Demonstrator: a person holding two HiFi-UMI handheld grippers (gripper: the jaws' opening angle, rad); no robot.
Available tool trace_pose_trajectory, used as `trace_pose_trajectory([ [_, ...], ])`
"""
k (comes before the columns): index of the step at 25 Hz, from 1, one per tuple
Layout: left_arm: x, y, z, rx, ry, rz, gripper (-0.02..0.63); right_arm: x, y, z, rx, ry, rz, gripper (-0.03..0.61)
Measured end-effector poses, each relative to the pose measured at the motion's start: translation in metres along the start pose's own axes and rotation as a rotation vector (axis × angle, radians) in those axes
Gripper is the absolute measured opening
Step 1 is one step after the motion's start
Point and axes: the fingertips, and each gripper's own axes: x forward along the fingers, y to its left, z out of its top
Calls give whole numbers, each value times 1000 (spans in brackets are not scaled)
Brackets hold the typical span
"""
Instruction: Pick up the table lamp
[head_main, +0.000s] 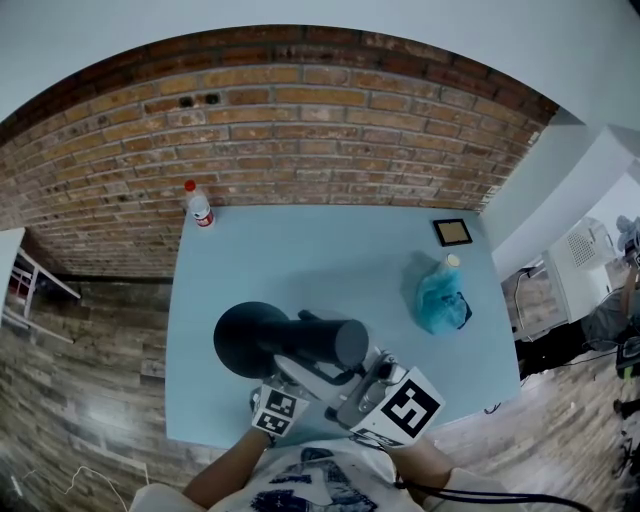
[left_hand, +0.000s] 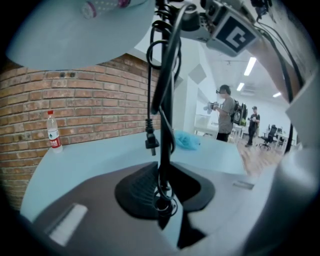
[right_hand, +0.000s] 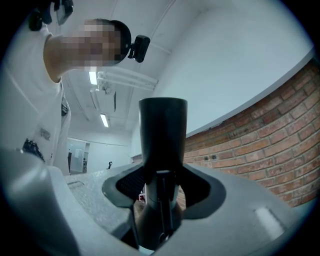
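The black table lamp hangs tilted over the near part of the pale blue table, its round base to the left. Both grippers hold it. My left gripper is shut on the thin black stem, which has the cord wound round it and a plug dangling beside it; in the left gripper view the left gripper has the stem right between its pads. My right gripper is shut on the lamp's thick black cylinder, which fills the gap of the right gripper.
A water bottle stands at the table's far left corner by the brick wall. A blue plastic bag lies at the right, with a small framed square behind it. People stand far off in the left gripper view.
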Motion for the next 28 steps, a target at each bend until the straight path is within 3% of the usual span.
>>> trace_pose_trajectory([
  [16, -15, 2, 38, 60, -39, 13, 57, 2, 9, 42, -14, -39, 4, 215],
  [28, -14, 1, 45, 69, -51, 10, 57, 1, 8, 47, -25, -42, -7, 215],
])
